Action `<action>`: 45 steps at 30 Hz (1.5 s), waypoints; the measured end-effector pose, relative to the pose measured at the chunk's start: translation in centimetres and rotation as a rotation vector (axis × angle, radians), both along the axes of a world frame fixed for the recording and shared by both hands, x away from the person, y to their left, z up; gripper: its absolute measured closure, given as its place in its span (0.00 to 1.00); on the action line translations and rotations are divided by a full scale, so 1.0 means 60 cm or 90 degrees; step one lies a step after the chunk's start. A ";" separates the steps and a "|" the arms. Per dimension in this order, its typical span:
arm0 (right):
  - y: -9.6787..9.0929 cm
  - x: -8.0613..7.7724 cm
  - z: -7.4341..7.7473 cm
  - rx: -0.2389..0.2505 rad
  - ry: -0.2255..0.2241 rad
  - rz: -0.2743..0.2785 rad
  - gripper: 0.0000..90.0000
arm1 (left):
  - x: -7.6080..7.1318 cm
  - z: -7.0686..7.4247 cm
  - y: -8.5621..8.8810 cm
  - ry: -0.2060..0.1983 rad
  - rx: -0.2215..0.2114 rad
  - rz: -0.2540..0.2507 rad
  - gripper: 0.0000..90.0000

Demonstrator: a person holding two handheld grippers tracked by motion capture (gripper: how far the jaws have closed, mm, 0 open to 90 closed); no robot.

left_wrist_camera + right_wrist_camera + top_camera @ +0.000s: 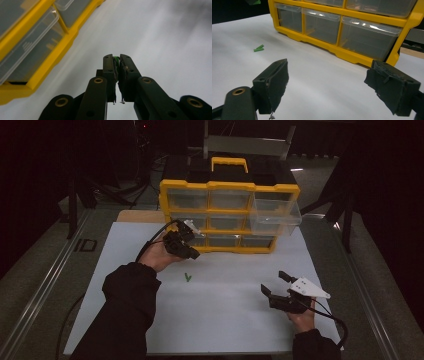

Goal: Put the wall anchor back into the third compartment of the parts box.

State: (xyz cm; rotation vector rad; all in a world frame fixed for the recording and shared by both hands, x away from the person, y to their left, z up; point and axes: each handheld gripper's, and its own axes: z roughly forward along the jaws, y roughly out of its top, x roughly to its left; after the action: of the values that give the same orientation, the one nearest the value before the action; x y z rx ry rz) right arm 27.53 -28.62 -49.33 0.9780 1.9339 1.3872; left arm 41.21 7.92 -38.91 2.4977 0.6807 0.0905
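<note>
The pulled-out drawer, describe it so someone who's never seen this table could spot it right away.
Find the yellow organizer with the handle, at the far edge of the white sheet. Look at its top row, right end. That clear drawer juts out toward the person, while its neighbours sit flush.

A dim workshop or test lab: a yellow parts organizer (229, 215) with clear drawers stands at upper centre on a white-covered desk (225, 315), ringed by black curtains, metal stand legs (345, 220) at right and loose cables (142, 167) at upper left.
</note>
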 end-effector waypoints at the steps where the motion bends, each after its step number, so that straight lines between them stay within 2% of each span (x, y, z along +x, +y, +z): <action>1: 0.000 0.000 0.000 0.000 0.001 0.000 0.18 | 0.000 0.003 -0.001 -0.003 -0.003 -0.003 0.94; 10: 0.000 0.000 0.000 0.000 0.000 0.002 0.18 | 0.001 0.023 -0.012 -0.021 -0.008 -0.022 0.94; 16: 0.000 0.000 0.000 0.000 -0.001 0.004 0.18 | 0.001 0.033 -0.020 -0.021 -0.009 -0.035 0.94; 23: 0.000 0.000 0.001 0.001 -0.002 0.005 0.18 | 0.002 0.051 -0.031 -0.027 -0.019 -0.050 0.94; 26: -0.001 0.000 0.001 0.003 -0.002 0.004 0.18 | 0.002 0.059 -0.035 -0.032 -0.032 -0.063 0.94; 29: -0.001 0.000 0.001 0.003 -0.003 0.004 0.18 | 0.004 0.069 -0.037 -0.035 -0.043 -0.073 0.94; 38: -0.001 0.000 0.001 0.006 -0.001 0.004 0.18 | 0.009 0.104 -0.046 -0.051 -0.046 -0.092 0.94; 45: -0.001 0.000 0.001 0.007 -0.001 0.004 0.18 | 0.019 0.133 -0.047 -0.059 -0.055 -0.093 0.94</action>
State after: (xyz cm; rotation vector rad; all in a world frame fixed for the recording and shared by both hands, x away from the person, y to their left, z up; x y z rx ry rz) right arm 27.52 -28.71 -49.28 0.9768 1.9314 1.4040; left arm 42.38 5.08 -30.95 2.4342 0.4534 0.1190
